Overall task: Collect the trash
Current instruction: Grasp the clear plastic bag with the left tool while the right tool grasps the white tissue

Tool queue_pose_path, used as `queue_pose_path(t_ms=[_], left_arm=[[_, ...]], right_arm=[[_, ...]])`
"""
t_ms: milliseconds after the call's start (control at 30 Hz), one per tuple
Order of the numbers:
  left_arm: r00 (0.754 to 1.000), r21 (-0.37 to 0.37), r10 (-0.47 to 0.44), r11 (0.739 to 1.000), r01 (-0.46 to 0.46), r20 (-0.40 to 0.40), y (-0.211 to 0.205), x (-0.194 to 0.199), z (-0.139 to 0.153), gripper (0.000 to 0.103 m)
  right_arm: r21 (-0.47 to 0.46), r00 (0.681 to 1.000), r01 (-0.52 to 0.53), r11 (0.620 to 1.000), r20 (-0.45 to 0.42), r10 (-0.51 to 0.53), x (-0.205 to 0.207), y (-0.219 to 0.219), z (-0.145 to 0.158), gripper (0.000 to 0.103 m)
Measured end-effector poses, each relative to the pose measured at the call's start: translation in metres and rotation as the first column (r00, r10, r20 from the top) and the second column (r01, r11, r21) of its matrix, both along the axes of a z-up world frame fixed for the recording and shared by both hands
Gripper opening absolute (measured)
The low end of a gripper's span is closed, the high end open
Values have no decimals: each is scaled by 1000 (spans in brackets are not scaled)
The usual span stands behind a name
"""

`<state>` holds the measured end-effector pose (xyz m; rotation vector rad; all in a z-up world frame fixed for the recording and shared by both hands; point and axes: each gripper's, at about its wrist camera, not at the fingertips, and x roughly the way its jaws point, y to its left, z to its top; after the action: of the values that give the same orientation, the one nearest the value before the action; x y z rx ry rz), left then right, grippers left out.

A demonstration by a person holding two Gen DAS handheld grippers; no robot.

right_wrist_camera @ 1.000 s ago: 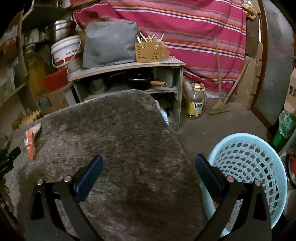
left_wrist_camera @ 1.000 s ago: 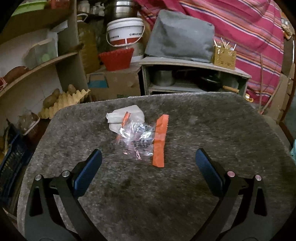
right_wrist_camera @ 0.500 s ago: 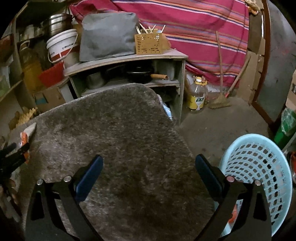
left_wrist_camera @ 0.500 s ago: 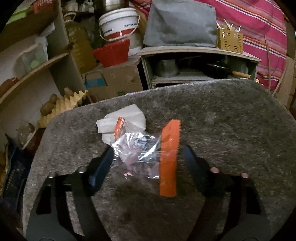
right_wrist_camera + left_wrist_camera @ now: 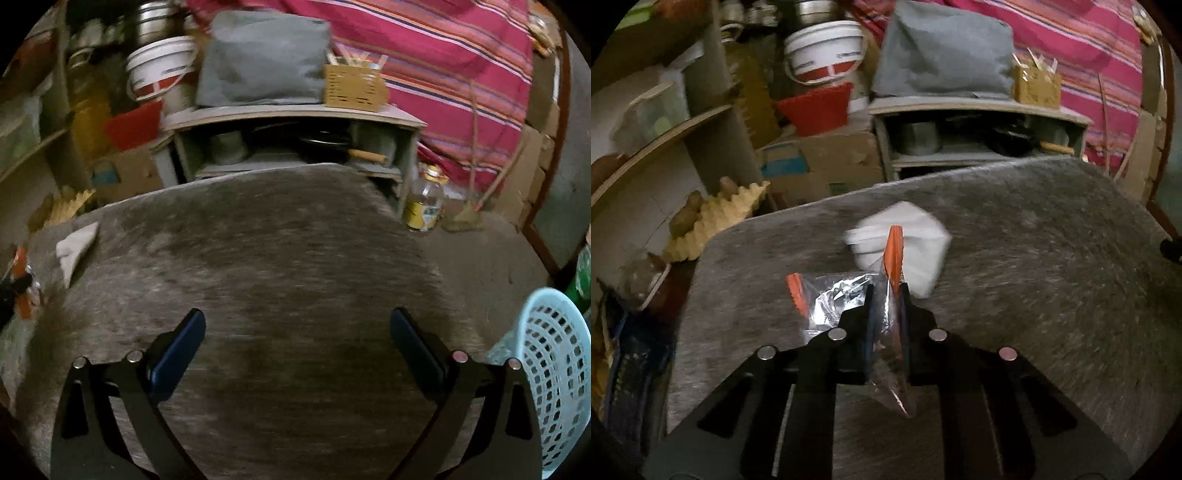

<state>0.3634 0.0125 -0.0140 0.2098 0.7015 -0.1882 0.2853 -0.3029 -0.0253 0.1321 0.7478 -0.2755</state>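
Observation:
My left gripper [image 5: 885, 291] is shut on a clear plastic wrapper with orange edges [image 5: 892, 254], held just above the grey furry table [image 5: 1034, 277]. The wrapper's other orange edge [image 5: 796, 293] hangs to the left. A crumpled white tissue [image 5: 905, 240] lies on the table just beyond it. In the right wrist view, my right gripper [image 5: 297, 332] is open and empty over the table [image 5: 295, 240]. The tissue [image 5: 75, 245] and the held wrapper [image 5: 24, 288] show at its far left. A light blue trash basket [image 5: 554, 369] stands on the floor at the lower right.
Behind the table are a low grey shelf [image 5: 979, 122] with pots, a white bucket [image 5: 823, 51], a red basket [image 5: 816, 107] and cardboard boxes. Wooden shelves [image 5: 665, 140] and an egg tray [image 5: 713, 218] stand left. A bottle [image 5: 424, 203] and a broom stand on the floor right.
My left gripper moved forward and closed on the orange-edged wrapper, lifting it. My right gripper swung left across the table, so the basket sits further right in its view.

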Motion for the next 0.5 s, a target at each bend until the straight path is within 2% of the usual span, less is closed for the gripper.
queue_pose_path(t_ms=[167, 333, 500], left_arm=[[999, -61, 37, 997, -37, 12, 46, 3, 13, 9], [996, -50, 72, 996, -69, 62, 79, 14, 21, 9], [989, -24, 101, 995, -99, 105, 102, 27, 24, 9]], right_arm=[[-54, 995, -99, 994, -24, 97, 27, 56, 9, 98], [-41, 984, -179, 983, 13, 179, 58, 110, 28, 98], [-90, 971, -237, 967, 24, 240, 96, 162, 29, 98]])
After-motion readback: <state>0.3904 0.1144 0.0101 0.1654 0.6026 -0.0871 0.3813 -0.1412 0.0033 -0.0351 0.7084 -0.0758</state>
